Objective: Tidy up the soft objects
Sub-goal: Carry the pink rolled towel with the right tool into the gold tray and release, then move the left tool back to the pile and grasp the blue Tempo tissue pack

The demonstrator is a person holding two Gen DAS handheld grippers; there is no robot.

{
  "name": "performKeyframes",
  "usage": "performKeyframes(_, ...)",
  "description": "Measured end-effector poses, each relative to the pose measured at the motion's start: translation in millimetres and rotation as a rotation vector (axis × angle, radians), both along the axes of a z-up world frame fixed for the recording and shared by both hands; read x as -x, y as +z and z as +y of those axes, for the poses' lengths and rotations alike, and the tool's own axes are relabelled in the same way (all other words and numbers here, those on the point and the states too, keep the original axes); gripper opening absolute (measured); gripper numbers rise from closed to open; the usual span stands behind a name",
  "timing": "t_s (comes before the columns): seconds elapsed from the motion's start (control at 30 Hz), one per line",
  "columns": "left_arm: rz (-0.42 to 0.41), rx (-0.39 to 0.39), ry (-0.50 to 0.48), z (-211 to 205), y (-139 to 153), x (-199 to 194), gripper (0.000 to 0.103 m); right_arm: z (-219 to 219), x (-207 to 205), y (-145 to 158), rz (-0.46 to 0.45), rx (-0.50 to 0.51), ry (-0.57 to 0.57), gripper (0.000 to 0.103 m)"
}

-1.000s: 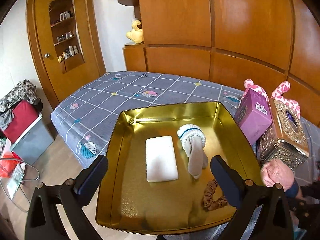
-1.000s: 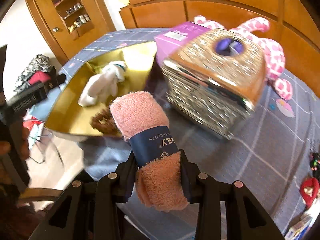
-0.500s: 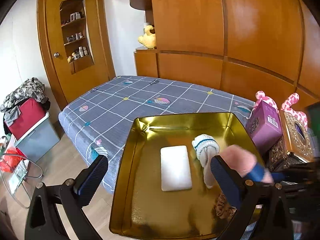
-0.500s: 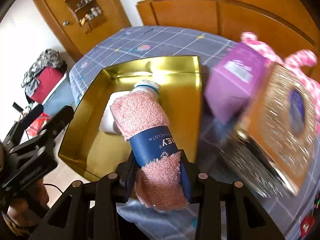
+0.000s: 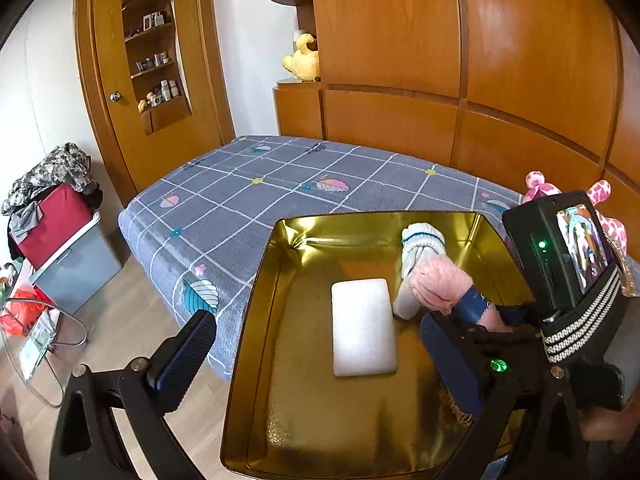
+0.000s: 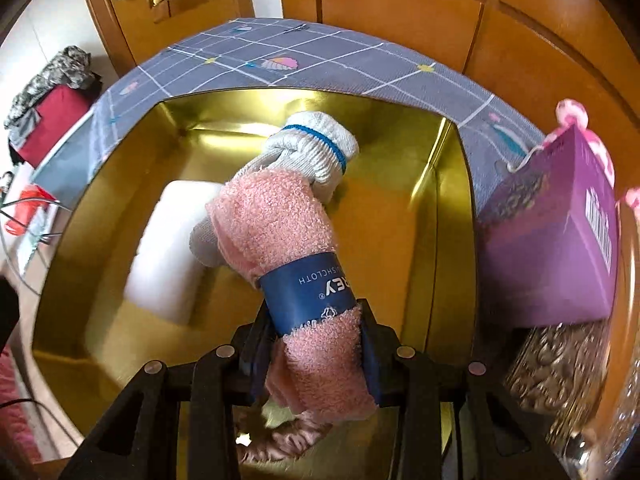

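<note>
A gold tray (image 5: 256, 320) (image 6: 100, 184) lies on the bed. In it are a white pad (image 5: 363, 326) (image 6: 168, 256), a rolled white sock with a blue stripe (image 5: 420, 248) (image 6: 312, 148) and a brown scrunchie (image 6: 288, 440). My right gripper (image 6: 316, 344) is shut on a rolled pink washcloth with a blue band (image 6: 288, 248) (image 5: 440, 284) and holds it over the tray, against the sock. My left gripper (image 5: 320, 356) is open and empty, its fingers straddling the tray's near left part.
A purple box (image 6: 560, 232), a glittery gold box (image 6: 560, 368) and a pink spotted plush (image 5: 600, 208) stand right of the tray. The grey checked bed (image 5: 280, 184) stretches beyond. A wooden wall is behind; a red bin (image 5: 52, 224) stands on the floor at left.
My right gripper has carried the pink washcloth leftward from beside the boxes to over the tray, down near the sock. My left gripper has drawn back and risen a little.
</note>
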State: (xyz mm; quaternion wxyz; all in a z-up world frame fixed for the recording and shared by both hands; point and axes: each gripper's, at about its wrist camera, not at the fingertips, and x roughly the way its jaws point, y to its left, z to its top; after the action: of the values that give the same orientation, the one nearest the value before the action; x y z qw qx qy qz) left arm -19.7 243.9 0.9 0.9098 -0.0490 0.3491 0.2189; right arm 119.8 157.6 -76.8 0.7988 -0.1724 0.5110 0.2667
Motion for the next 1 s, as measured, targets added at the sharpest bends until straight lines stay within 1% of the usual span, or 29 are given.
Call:
performKeyframes(0.07, 0.002, 0.0, 0.001, 0, -1, 0, 0.103, 1, 3, 0, -0.025, 0.003, -0.001, 0.039)
performKeyframes(0.1, 0.004, 0.001, -0.001, 0, -1, -1, 0.103, -1, 4, 1, -0.026, -0.007, 0.005, 0.041)
performKeyframes(0.23, 0.003, 0.005, -0.008, -1, -2, 0, 0.103, -7, 9, 6, -0.046, -0.051, 0.001, 0.044)
performKeyframes(0.3, 0.001, 0.009, -0.012, -2, -2, 0, 0.103, -14, 15, 14, -0.075, -0.084, -0.011, 0.053)
performKeyframes(0.33, 0.0, 0.012, -0.014, -3, -2, 0, 0.103, -16, 16, 16, -0.082, -0.096, -0.014, 0.055)
performKeyframes(0.4, -0.001, 0.011, -0.022, -5, -1, 0, 0.103, -24, 24, 26, -0.105, -0.13, -0.025, 0.065)
performKeyframes(0.6, -0.004, 0.005, -0.048, -14, 0, 0, 0.103, -52, 39, 45, -0.178, -0.156, -0.089, 0.066)
performKeyframes(0.83, -0.005, -0.009, -0.088, -30, 1, 2, 0.103, -86, 61, 59, -0.258, -0.148, -0.143, 0.067)
performKeyframes(1.0, -0.006, -0.016, -0.129, -44, 0, 4, 0.103, -117, 74, 64, -0.3, -0.14, -0.19, 0.071)
